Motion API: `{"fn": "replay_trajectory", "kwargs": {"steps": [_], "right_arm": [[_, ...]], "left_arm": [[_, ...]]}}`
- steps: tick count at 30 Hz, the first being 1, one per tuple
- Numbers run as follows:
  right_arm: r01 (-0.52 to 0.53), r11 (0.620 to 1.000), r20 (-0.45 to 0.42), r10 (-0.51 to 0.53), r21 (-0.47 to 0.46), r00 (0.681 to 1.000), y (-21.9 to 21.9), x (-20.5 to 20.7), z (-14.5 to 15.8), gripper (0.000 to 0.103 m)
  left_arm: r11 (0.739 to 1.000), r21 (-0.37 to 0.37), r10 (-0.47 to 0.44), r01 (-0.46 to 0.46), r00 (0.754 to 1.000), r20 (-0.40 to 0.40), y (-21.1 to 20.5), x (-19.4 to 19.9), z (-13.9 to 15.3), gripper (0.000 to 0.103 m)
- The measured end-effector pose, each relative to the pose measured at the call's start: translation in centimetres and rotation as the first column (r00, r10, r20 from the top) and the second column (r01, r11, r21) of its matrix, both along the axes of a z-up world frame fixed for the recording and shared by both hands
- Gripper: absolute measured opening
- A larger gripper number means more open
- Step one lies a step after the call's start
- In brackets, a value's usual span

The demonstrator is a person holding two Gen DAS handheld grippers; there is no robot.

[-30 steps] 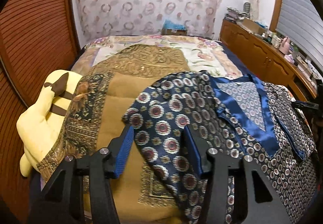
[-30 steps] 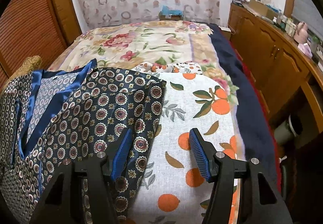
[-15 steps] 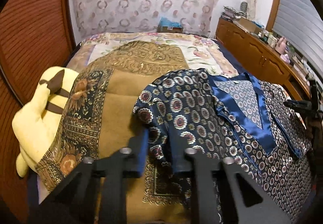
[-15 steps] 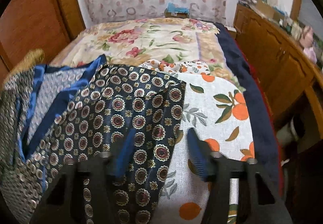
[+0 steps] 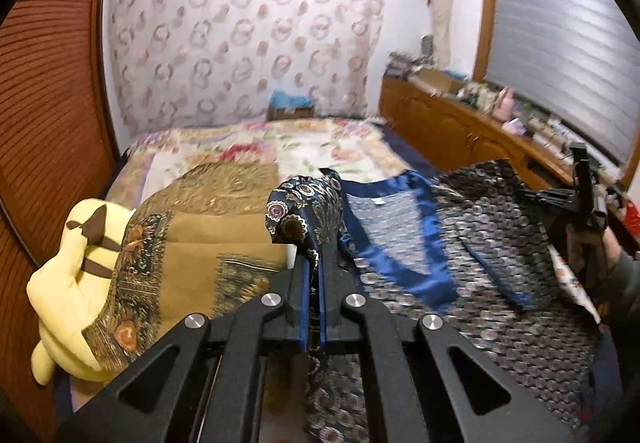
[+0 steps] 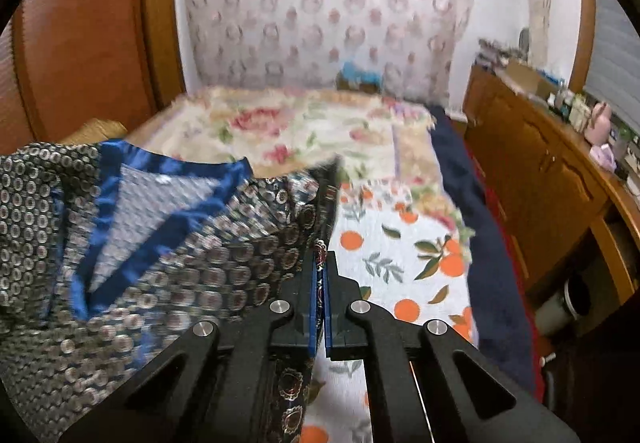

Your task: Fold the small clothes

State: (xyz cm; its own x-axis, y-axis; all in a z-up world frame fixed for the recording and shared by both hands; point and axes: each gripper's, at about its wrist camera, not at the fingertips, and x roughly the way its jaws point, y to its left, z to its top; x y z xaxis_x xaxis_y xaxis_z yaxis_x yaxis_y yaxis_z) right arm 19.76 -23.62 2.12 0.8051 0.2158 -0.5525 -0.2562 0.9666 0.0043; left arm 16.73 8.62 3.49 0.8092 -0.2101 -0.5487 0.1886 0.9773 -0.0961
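Observation:
A dark blue patterned pyjama-style top (image 5: 472, 227) with shiny blue trim lies spread on the bed. My left gripper (image 5: 316, 263) has its jaws closing, and its blue pads pinch the top's left sleeve (image 5: 298, 209), which is lifted and bunched above the fingers. In the right wrist view the same top (image 6: 180, 243) fills the left side. There the jaws of my right gripper (image 6: 320, 263) are closing too, with the right sleeve edge (image 6: 320, 203) clamped between the pads and raised. The right gripper (image 5: 584, 203) also shows at the far right of the left wrist view, in a hand.
A yellow plush toy (image 5: 68, 283) and a gold-brown patterned blanket (image 5: 208, 239) lie left of the top. An orange-print cloth (image 6: 404, 263) lies to its right, over a floral bedspread (image 6: 280, 131). A cluttered wooden cabinet (image 6: 540, 183) runs along the right side and a wooden panel (image 5: 48, 123) along the left.
Both grippers went from wide open over the sleeves to clamped on them. Both have risen, lifting the sleeve edges off the bed, and the views tilted up toward the far wall.

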Motion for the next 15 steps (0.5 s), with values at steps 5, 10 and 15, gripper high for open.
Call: {"fn": "replay_trajectory", "kwargs": {"steps": [5, 10, 15], "right_arm": [[-0.053, 0.996, 0.069, 0.048, 0.072, 0.997, -1.7, -6.0, 0.6, 0.001], [-0.081, 0.987, 0.099, 0.067, 0.136, 0.993, -4.4, -12.9, -1.1, 0.001], [-0.083, 0.988, 0.073, 0.074, 0.133, 0.995, -6.8, -18.5, -3.6, 0.001]], "left_arm": [[0.999, -0.031, -0.021, 0.023, 0.998, 0.066, -0.1, -4.8, 0.1, 0.004], [0.999, -0.040, 0.001, 0.002, 0.998, 0.065, 0.8, -9.3, -2.1, 0.004], [0.998, -0.055, 0.032, -0.031, 0.999, 0.020, 2.2, -13.0, -5.2, 0.004]]}}
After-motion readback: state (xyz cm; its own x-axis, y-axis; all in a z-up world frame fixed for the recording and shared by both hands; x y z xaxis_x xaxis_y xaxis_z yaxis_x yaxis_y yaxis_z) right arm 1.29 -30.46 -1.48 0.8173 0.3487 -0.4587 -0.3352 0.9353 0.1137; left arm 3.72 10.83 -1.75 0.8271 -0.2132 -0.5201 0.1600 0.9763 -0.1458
